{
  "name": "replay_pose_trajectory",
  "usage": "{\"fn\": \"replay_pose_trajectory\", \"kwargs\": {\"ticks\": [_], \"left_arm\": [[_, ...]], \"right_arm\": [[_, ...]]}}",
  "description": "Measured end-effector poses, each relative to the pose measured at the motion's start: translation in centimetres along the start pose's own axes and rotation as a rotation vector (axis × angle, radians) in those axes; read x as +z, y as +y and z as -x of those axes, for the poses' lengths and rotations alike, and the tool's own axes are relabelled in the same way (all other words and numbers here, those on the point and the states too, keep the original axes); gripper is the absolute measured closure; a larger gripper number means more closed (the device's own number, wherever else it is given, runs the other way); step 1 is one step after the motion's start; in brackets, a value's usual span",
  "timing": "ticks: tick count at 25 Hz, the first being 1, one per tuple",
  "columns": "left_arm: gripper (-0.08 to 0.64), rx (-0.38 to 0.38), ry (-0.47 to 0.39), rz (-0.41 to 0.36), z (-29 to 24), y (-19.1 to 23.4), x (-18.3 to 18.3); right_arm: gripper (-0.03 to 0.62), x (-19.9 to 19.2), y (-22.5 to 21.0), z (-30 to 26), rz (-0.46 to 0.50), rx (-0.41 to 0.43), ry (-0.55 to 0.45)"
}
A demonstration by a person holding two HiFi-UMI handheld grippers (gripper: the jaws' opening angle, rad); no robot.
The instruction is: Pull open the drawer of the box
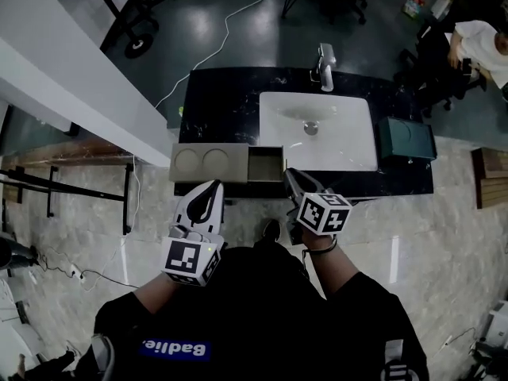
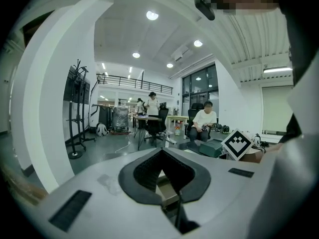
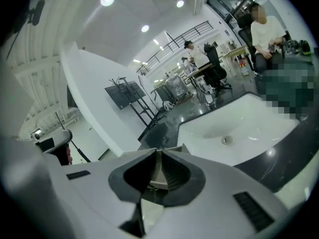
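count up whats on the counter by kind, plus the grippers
boxes: 2, the beige box with its drawer out, and the green box
sink: 1
tap: 1
grippers: 2, the left gripper and the right gripper
total: 6

Black marble counter (image 1: pixel 214 101), white sink (image 1: pixel 349 145), chrome tap (image 1: pixel 325 63), dark floor (image 1: pixel 238 22), round ceiling lights (image 2: pixel 152 15), tall windows (image 2: pixel 199 86)

the head view is looking steeply down from high above the counter (image 1: pixel 222 101); the right tool's (image 1: pixel 288 173) view is skimming close over the sink (image 1: pixel 333 145), which both are sharing; the left tool's (image 1: pixel 214 185) is facing out across the floor (image 2: pixel 99 151).
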State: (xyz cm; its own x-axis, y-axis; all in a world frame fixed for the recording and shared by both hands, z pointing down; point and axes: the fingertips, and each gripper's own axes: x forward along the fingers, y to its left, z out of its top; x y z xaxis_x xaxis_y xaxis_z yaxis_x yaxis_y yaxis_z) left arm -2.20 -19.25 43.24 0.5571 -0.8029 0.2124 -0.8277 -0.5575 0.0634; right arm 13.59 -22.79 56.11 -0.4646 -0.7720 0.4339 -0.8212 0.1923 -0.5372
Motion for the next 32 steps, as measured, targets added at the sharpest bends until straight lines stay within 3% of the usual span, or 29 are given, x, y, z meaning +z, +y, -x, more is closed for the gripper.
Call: {"fn": "replay_pose_trajectory", "kwargs": {"ticks": [7,15,19,23,32], "left_arm": [[0.575,-0.012,-0.066,0.014,6.9,2.8,0.6],[0.575,-0.061,-0.079,-0.004,14.3,4.2,-2.4],[0.575,-0.104,-0.054,-0.007,16.3,3.2,-3.8],[0.575,-0.142,-0.098,-0.017,17.5,1.0,-2.9],[0.574,-0.152,-0.101,-0.068,19.2,-4.3,-1.5]], "right_arm": [[0.565,-2.3,8.4,2.1,0.122,-0.063,-0.083],[0.565,-7.2,16.6,5.7,0.263,-0.14,-0.15],[0.565,-9.0,21.3,7.9,0.371,-0.156,-0.194],[0.565,-9.4,24.9,10.1,0.49,-0.154,-0.248],[0.565,-7.2,27.4,14.8,0.613,-0.087,-0.341]]}}
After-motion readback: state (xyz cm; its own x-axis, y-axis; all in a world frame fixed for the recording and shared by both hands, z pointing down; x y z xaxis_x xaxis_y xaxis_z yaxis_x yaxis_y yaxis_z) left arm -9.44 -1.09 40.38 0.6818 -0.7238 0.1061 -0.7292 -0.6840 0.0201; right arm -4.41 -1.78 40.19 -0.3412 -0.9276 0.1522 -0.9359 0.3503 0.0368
